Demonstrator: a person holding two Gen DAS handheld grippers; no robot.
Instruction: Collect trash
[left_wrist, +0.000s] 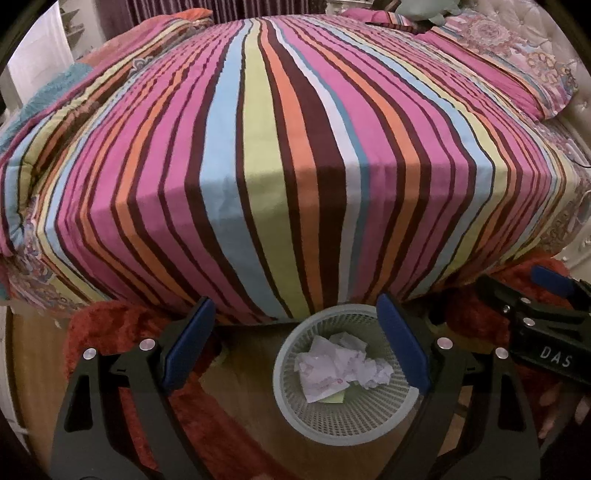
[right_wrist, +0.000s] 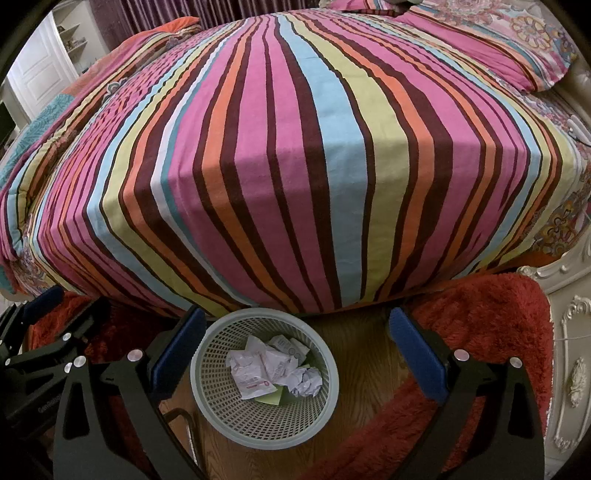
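Note:
A pale grey mesh wastebasket (left_wrist: 347, 432) stands on the wooden floor at the foot of the bed. It holds crumpled white paper and wrappers (left_wrist: 340, 365) over a yellow-green scrap. My left gripper (left_wrist: 295, 343) hangs above it, open wide, nothing between its blue pads; the basket lies toward the right finger. In the right wrist view the same basket (right_wrist: 264, 432) with its trash (right_wrist: 273, 365) sits toward the left finger of my right gripper (right_wrist: 297, 354), which is also open and empty. The two grippers are side by side.
A bed with a striped pink, blue, orange and brown cover (left_wrist: 280, 155) fills the view ahead, with patterned pillows (right_wrist: 509, 48) at the back right. A shaggy red rug (right_wrist: 491, 325) lies around the basket. White carved furniture (right_wrist: 576, 332) stands at the right.

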